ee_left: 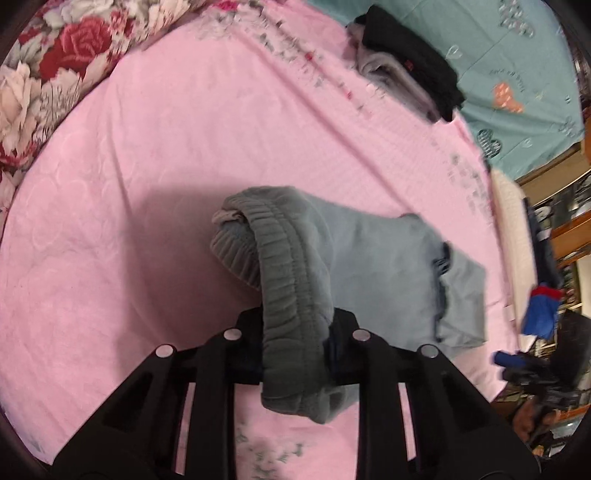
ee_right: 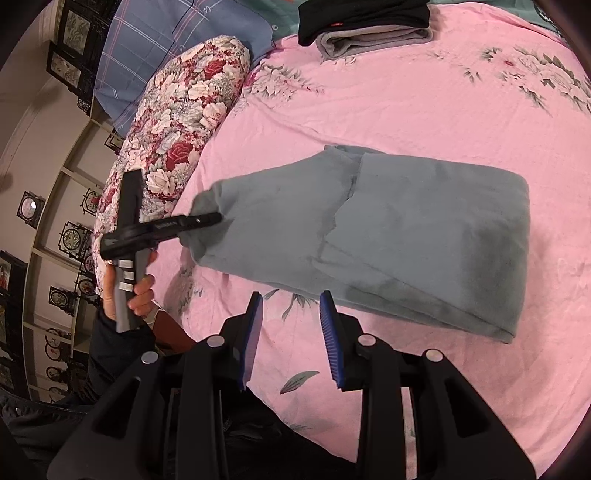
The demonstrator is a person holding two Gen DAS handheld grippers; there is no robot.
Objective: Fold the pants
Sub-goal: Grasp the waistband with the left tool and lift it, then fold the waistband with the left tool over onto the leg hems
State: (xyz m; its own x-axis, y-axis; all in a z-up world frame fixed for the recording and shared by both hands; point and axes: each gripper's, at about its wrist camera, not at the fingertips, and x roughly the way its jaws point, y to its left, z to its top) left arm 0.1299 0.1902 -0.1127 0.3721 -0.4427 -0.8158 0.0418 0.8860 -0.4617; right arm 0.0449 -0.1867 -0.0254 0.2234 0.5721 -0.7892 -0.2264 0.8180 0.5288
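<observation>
Grey pants (ee_right: 388,236) are lying half-folded on the pink bedsheet (ee_right: 424,103), left gripper (ee_left: 295,332) clenching their waistband, right gripper (ee_right: 291,325) hovering released nearby.

Bed covered by a pink floral sheet (ee_right: 424,110), with a red-and-white rose-patterned quilt (ee_right: 184,122) rolled along its left side and a blue plaid pillow (ee_right: 166,48) beyond. Cream wall shelving (ee_right: 55,206) at left holds dark-framed ornaments. Folded black and grey clothes (ee_right: 365,26) lie at the far edge.
</observation>
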